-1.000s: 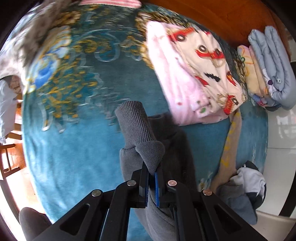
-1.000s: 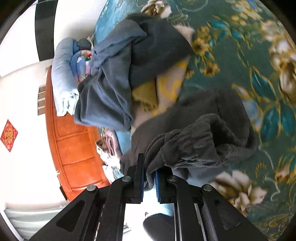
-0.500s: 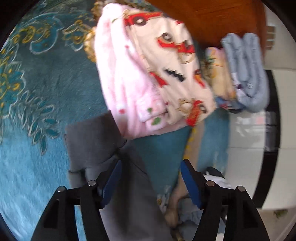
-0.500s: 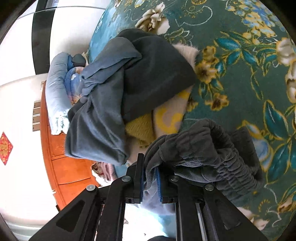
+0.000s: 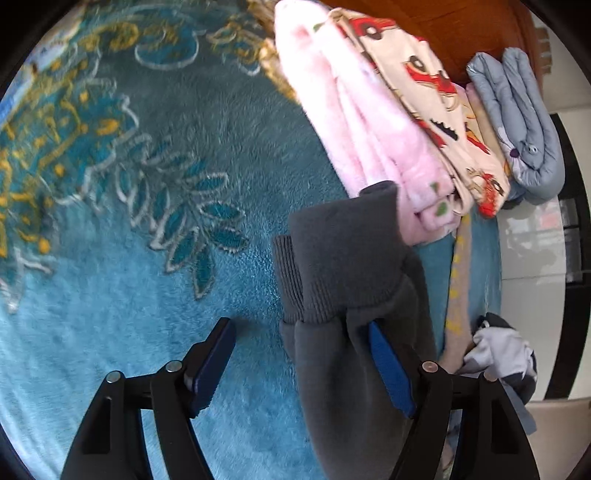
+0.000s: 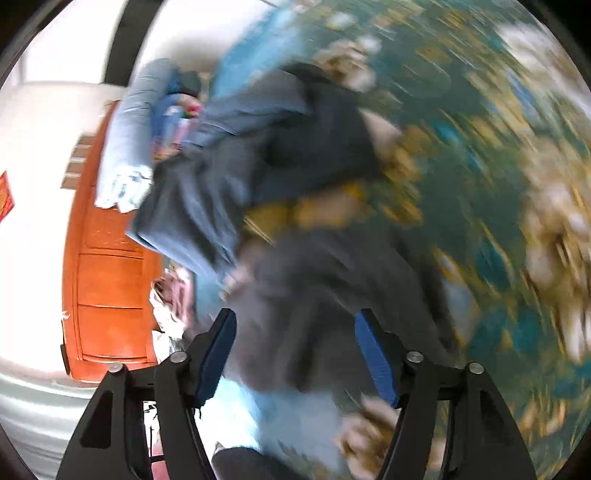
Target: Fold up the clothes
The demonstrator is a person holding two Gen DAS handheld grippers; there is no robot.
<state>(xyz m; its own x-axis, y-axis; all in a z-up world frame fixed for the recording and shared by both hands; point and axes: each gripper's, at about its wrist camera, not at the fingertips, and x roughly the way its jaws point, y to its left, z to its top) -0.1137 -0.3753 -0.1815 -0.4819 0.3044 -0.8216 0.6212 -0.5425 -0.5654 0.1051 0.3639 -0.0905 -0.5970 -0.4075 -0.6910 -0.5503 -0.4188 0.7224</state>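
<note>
Grey trousers (image 5: pixel 354 295) lie on the teal flowered blanket (image 5: pixel 147 258), with the ribbed cuff folded up toward the far side. The left claw (image 5: pixel 301 365) is released, its pads spread wide; the right-hand pad (image 5: pixel 388 369) touches the cloth and the other stands apart over bare blanket. The right claw (image 6: pixel 295 354) is likewise released, with the trousers (image 6: pixel 325 295) lying between its pads; this view is heavily blurred.

The step in hand appears to be a release after one fold. The next move likely calls for a fresh grasp on an edge or on the waistband, followed by a second fold.

A folded pink blanket (image 5: pixel 369 129) lies just beyond the cuff and touches it; a grey-blue quilt (image 5: pixel 517 122) lies further out against the orange wooden cabinet (image 5: pixel 461 29). A heap of unfolded dark clothes (image 6: pixel 240 166) lies near the trousers and could catch in a fold.
</note>
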